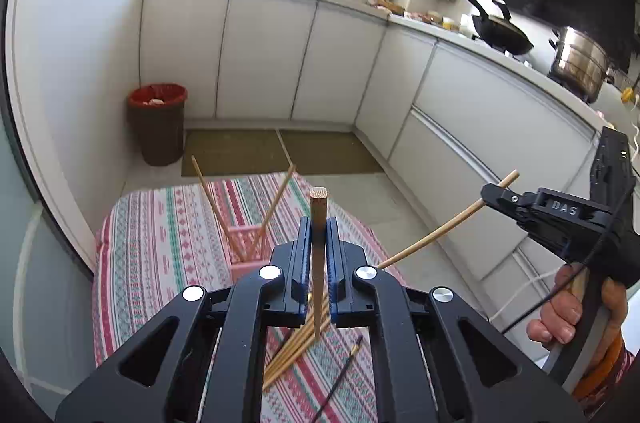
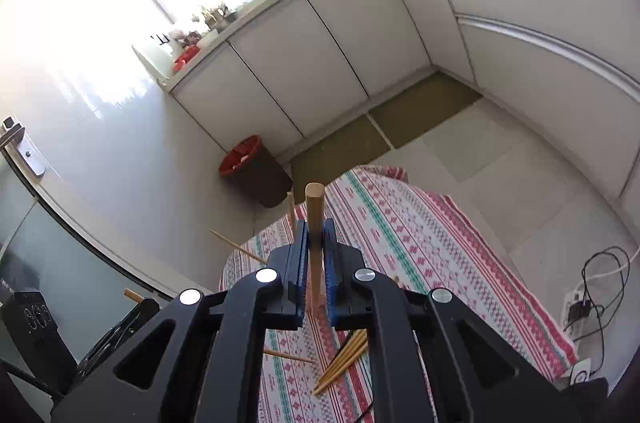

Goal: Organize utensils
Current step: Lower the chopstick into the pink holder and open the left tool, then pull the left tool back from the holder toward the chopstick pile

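Observation:
My left gripper (image 1: 318, 228) is shut on a wooden chopstick (image 1: 318, 207) that stands upright between the blue pads. My right gripper (image 2: 316, 229) is shut on another wooden chopstick (image 2: 314, 207); in the left wrist view it (image 1: 490, 192) holds that chopstick (image 1: 440, 229) slanted, above the table's right side. A pink slotted holder (image 1: 250, 249) on the striped tablecloth (image 1: 168, 243) has two chopsticks (image 1: 210, 197) leaning in it. Several loose chopsticks (image 1: 294, 351) and one dark chopstick (image 1: 340, 375) lie on the cloth below the left gripper. The loose pile also shows in the right wrist view (image 2: 344, 359).
A dark bin with a red liner (image 1: 158, 123) stands on the floor by the wall. White cabinets (image 1: 264, 51) run along the back and right, with a wok (image 1: 500, 29) and a steel pot (image 1: 580, 61) on the counter. Cables and a power strip (image 2: 588, 299) lie on the floor.

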